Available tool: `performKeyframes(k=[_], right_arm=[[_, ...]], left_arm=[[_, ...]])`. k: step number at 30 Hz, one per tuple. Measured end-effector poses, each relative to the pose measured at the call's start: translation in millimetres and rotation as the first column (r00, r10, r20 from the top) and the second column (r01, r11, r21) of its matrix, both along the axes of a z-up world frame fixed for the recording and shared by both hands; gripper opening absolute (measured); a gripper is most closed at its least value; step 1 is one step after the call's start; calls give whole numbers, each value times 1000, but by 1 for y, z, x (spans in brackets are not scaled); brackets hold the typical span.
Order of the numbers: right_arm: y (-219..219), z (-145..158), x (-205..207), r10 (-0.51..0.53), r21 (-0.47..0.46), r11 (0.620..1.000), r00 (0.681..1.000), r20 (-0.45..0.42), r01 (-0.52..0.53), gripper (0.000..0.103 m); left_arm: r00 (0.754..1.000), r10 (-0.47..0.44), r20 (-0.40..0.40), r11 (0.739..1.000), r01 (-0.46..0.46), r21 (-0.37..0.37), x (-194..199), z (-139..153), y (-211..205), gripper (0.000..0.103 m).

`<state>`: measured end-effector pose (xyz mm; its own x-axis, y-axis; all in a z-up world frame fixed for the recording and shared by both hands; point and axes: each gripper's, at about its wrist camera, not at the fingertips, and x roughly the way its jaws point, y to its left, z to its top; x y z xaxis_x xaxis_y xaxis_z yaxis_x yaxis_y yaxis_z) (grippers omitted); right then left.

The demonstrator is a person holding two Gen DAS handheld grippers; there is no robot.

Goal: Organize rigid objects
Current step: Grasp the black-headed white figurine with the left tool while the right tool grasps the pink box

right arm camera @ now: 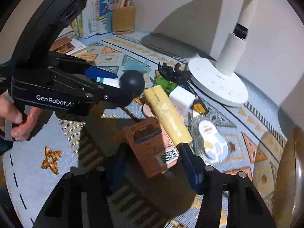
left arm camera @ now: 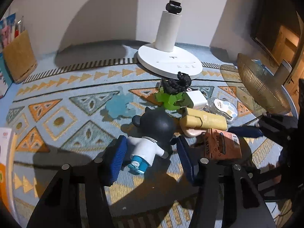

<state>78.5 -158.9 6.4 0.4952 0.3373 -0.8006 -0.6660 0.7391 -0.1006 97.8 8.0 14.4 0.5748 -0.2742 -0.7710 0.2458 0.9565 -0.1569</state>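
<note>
Nearest my left camera, my left gripper (left arm camera: 150, 153) has its blue pads on either side of the bear figure (left arm camera: 150, 134), which lies on its side on the patterned cloth of the bench (left arm camera: 62, 102); the left pad touches its white body, while the right pad stands just beside it with a thin gap, so I cannot tell whether the pinch is firm. The figure has a dark round head, a white torso and a blue foot pointing toward me. In the right wrist view my right gripper (right arm camera: 150, 161) straddles the orange box (right arm camera: 152, 146), the one with a barcode label: the right pad sits against the box's edge, the left pad is in shadow beside the other side, and contact there is unclear. Leaning across the top of that box is the yellow case (right arm camera: 167, 114). Just beyond it lie a white charger cube (right arm camera: 181, 97), a green leafy piece (right arm camera: 163, 82) and a black braided cord (right arm camera: 172, 72), all bunched against the white lamp base (right arm camera: 218, 83). A clear-wrapped tape dispenser (right arm camera: 212, 140) rests to the right of the yellow case. My hand (right arm camera: 20, 117) grips the left tool's handle. A cork pen cup (right arm camera: 123, 20) stands at the far wall.
</note>
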Motion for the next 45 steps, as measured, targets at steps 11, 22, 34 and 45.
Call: performKeyframes(k=[11, 22, 34, 45], right_arm=[[-22, 4, -78, -39, 59, 997, 997, -64, 43, 46], [-21, -5, -74, -60, 88, 994, 994, -86, 68, 71], [-17, 7, -84, -63, 180, 980, 993, -97, 80, 40], [-76, 42, -119, -220, 306, 925, 974, -56, 226, 40]], left_arm=[[1000, 4, -25, 995, -7, -102, -66, 8, 17, 28], [1000, 10, 0, 1000, -10, -10, 4, 11, -1, 86], [1000, -25, 7, 996, 26, -82, -24, 8, -5, 49], [992, -82, 101, 991, 91, -96, -80, 58, -31, 49]])
